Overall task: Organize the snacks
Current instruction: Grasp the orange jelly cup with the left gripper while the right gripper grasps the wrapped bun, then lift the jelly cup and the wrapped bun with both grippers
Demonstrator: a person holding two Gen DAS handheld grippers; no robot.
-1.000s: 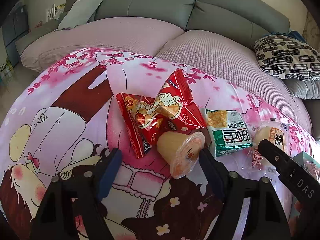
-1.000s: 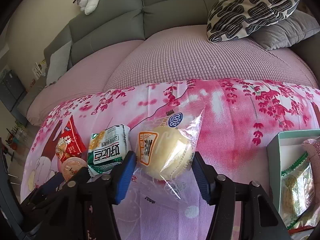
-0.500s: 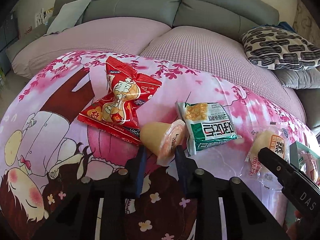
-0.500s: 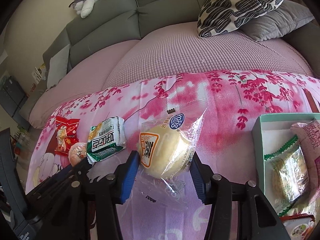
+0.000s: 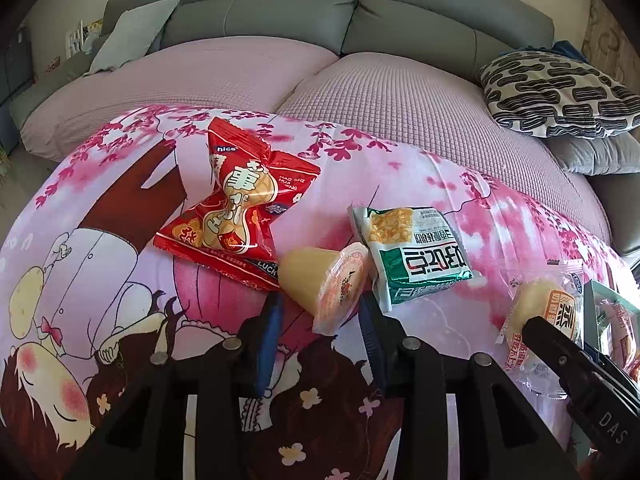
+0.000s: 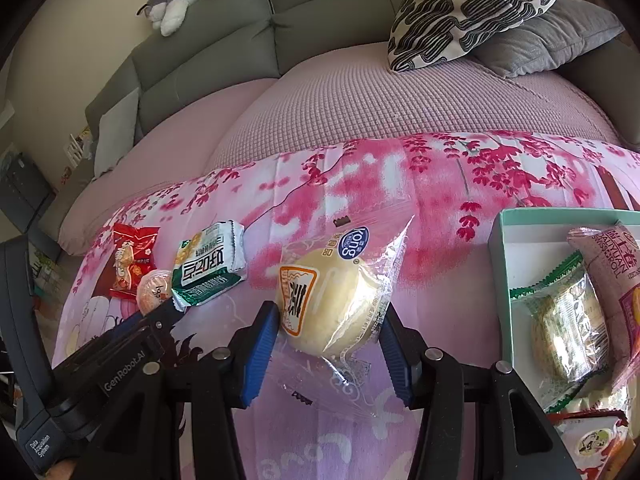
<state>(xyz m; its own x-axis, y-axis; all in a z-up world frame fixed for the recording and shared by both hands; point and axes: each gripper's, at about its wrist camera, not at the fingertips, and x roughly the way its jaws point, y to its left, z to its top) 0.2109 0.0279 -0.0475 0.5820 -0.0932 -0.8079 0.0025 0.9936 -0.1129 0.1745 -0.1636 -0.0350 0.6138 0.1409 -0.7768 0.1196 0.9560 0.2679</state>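
- Broadly, a pink cartoon-print blanket (image 5: 100, 280) is spread over the sofa (image 5: 280, 12).
- At three o'clock a green box (image 6: 500, 272) is cut off by the frame; its packets are only partly seen.
- The right gripper (image 6: 328, 344) is seen with jaws apart, flanking a wrapped bun (image 6: 332, 304); contact cannot be told.
- The left gripper (image 5: 320, 332) is likewise parted around a jelly cup (image 5: 324, 284), lying tipped between a red packet (image 5: 240, 208) at eleven o'clock and a green packet (image 5: 416, 256) at one.
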